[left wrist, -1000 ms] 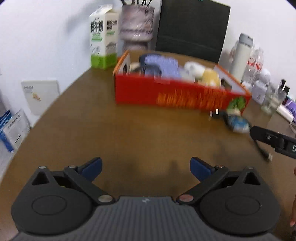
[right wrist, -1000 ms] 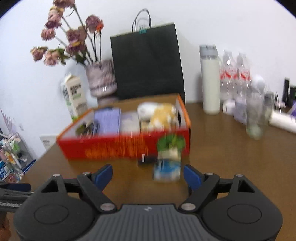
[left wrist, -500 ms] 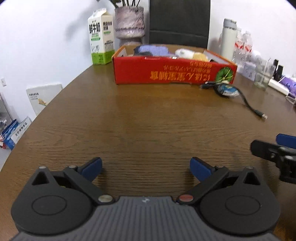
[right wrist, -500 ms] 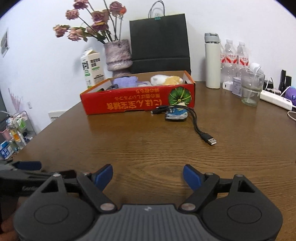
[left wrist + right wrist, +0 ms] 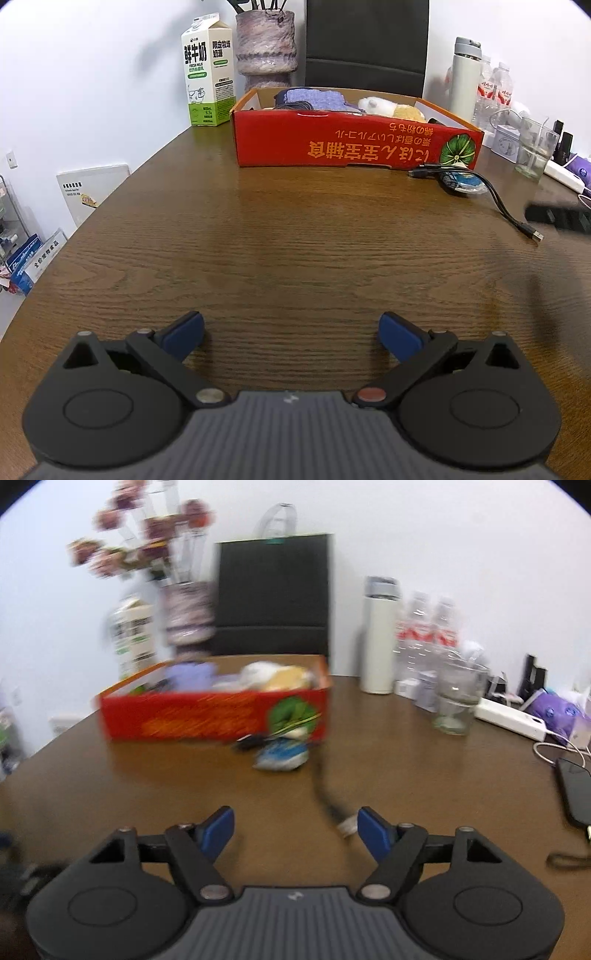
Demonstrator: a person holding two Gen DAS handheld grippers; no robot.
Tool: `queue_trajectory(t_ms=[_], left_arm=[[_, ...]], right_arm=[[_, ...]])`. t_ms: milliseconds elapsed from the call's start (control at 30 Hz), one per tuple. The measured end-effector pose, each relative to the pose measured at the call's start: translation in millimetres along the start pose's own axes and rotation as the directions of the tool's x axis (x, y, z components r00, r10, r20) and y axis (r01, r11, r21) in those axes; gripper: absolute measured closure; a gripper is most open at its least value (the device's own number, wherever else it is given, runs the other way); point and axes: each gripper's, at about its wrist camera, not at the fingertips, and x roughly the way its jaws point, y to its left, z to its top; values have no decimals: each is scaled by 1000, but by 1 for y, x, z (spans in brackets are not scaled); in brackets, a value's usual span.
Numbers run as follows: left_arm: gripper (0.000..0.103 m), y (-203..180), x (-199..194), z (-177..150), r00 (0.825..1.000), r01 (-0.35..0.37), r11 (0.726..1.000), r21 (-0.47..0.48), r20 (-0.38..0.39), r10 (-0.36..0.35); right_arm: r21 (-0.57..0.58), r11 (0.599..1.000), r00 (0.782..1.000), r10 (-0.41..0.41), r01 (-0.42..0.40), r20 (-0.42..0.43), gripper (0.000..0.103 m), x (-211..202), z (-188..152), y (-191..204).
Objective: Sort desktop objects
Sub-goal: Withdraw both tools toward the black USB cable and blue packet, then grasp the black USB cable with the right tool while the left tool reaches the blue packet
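Our left tool (image 5: 291,332) stands wide apart over bare desk (image 5: 295,240). Our right tool (image 5: 295,827) is closing, empty, its pad beside the black cable's plug (image 5: 345,825). Beyond, the red box (image 5: 354,144) bears orange script; the carton (image 5: 208,70) reads "FRESH MILK".

Glossy wood-grain table (image 5: 295,229), red cardboard box (image 5: 332,144)

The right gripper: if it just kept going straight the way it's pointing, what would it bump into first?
Probably the black USB cable: its plug end lies on the table just ahead of the right gripper, near one blue finger. The jaws are closing with nothing between them. The picture is blurred, so depth is uncertain.
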Motion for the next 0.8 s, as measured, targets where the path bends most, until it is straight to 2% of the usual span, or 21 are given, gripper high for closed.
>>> queue_trajectory(t_ms=[100, 167, 233, 300, 400, 500, 533, 600, 700, 733, 800], left_arm=[[0, -3, 3, 6, 1000, 4, 1000, 18, -14, -3], [0, -8, 6, 19, 999, 31, 999, 38, -16, -31], [0, -17, 4, 45, 995, 94, 995, 43, 30, -96], [1, -30, 12, 71, 986, 157, 986, 57, 45, -159], [10, -58, 43, 107, 969, 247, 965, 88, -6, -248], [27, -87, 80, 129, 968, 252, 962, 103, -35, -250], [29, -96, 91, 134, 966, 256, 962, 98, -41, -253], [36, -107, 109, 138, 956, 291, 954, 75, -66, -287], [40, -126, 127, 140, 949, 310, 949, 63, -88, -304], [41, -130, 129, 138, 952, 301, 952, 58, -79, -296], [48, -136, 136, 137, 952, 300, 953, 37, -67, -297]], right_arm=[[14, 1000, 999, -21, 21, -47, 32, 41, 22, -18], [12, 1000, 996, -11, 12, -86, 45, 69, 33, -23], [20, 1000, 990, 11, -8, -141, 55, 94, 42, -25], [18, 999, 986, 34, -31, -161, 57, 109, 46, -23], [36, 998, 985, 64, -59, -160, 58, 121, 47, -26], [48, 995, 988, 96, -91, -124, 58, 120, 41, -30], [54, 993, 988, 108, -102, -108, 58, 118, 39, -32], [74, 991, 989, 117, -110, -95, 61, 116, 38, -36], [54, 996, 992, 79, -74, -96, 83, 115, 37, -35], [50, 997, 994, 56, -52, -97, 95, 114, 37, -35], [64, 998, 995, 22, -16, -96, 96, 113, 36, -38]])
